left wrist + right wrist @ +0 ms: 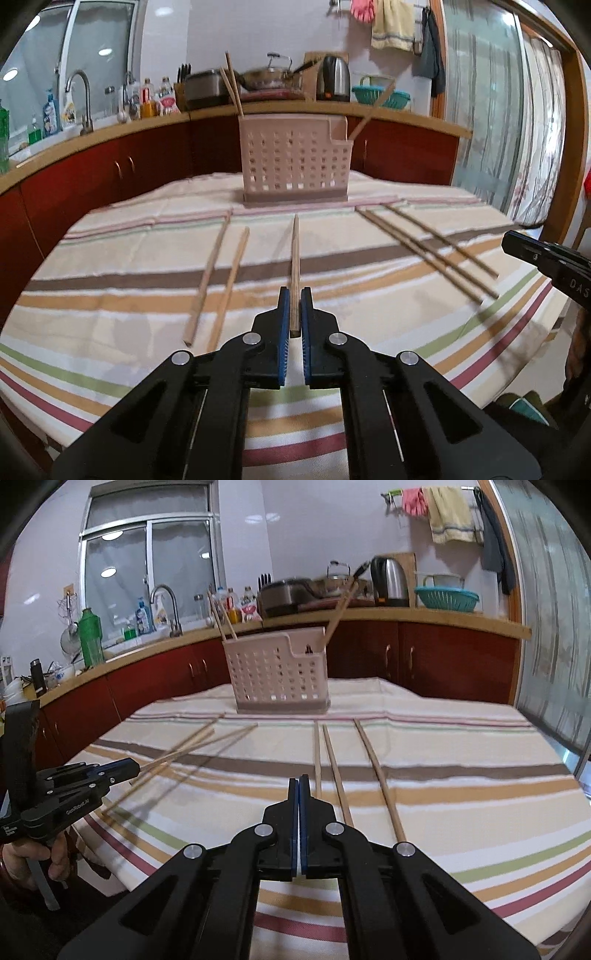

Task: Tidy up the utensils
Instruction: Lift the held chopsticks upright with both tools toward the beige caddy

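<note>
A pink perforated utensil holder (293, 162) stands at the far side of the striped tablecloth and has chopsticks standing in it; it also shows in the right wrist view (279, 675). My left gripper (294, 295) is shut on one wooden chopstick (295, 254), which points straight at the holder. Two loose chopsticks (221, 280) lie to its left and three (428, 247) to its right. My right gripper (298, 782) is shut and empty, just left of three chopsticks (336, 771) on the cloth. The left gripper appears at the left edge of the right wrist view (122, 768).
The striped tablecloth (369, 258) covers the table. Red cabinets (443, 657) and a worktop with sink tap (166, 602), kettle (389, 578), pots and bottles run behind. A glass door (554, 627) is on the right.
</note>
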{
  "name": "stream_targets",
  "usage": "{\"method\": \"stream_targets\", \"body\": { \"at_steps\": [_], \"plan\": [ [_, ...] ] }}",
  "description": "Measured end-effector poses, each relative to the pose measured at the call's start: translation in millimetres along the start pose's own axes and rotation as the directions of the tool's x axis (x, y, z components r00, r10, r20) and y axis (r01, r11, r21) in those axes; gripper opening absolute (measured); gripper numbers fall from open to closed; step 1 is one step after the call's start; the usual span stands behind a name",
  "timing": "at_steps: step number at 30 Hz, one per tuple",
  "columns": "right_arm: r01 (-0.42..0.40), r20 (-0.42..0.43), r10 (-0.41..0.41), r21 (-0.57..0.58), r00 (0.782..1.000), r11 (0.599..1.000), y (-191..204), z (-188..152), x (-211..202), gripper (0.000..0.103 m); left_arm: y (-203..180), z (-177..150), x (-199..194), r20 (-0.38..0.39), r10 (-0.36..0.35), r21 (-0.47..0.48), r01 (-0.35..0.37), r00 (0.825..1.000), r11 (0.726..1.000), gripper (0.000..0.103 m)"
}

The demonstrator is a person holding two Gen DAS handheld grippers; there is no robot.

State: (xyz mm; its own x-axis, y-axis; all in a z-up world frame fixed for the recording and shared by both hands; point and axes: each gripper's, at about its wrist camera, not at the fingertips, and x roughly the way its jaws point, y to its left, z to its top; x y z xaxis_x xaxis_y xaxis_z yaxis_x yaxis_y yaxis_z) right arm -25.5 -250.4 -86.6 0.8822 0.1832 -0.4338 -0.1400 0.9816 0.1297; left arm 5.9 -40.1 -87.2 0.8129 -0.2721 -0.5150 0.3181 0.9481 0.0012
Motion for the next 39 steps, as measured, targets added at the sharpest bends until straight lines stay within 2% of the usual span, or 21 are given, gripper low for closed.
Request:
{"method": "stream_targets", "body": {
  "at_steps": [11,24,26,32,34,36,39],
  "plan": [
    [-0.010,0.077,0.011,-0.014,0.997,1.000,7.9,25.0,-12.9,0.001,4.8,31.4,-29.9,0.126,0.013,-0.014,-0.011,0.992,1.000,0.006],
    [-0.013,0.134,0.018,-0.034,0.991,0.999,11.0,46.1,-15.0,0.001,5.4,66.6,-44.7,0.228,0.025,-0.004,-0.025,0.973,1.000,0.006],
    [-0.009,0.122,0.013,-0.037,0.992,0.999,9.9,40.5,-11.6,0.001,5.7,66.4,-45.2,0.231,0.025,-0.006,-0.024,0.973,1.000,0.006],
    [-0.012,-0.012,0.011,-0.010,1.000,1.000,-0.4,4.6,17.6,0.002,5.0,64.8,-45.5,0.229,0.028,0.002,-0.030,0.973,1.000,0.006],
    [-0.006,-0.062,0.006,-0.004,0.998,1.000,-3.1,-8.3,28.7,0.006,5.0,65.1,-45.8,0.230,0.029,-0.002,-0.030,0.973,1.000,0.006],
    [-0.002,-0.099,0.003,0.008,0.995,1.000,-5.5,-16.9,35.7,0.019,5.8,63.0,-46.4,0.231,0.030,-0.003,-0.030,0.973,1.000,0.006],
    [0.014,-0.139,-0.012,0.014,0.990,1.000,-9.0,-31.0,43.7,0.024,6.4,62.2,-46.7,0.231,0.032,-0.004,-0.031,0.973,0.999,0.006]
  ]
}}
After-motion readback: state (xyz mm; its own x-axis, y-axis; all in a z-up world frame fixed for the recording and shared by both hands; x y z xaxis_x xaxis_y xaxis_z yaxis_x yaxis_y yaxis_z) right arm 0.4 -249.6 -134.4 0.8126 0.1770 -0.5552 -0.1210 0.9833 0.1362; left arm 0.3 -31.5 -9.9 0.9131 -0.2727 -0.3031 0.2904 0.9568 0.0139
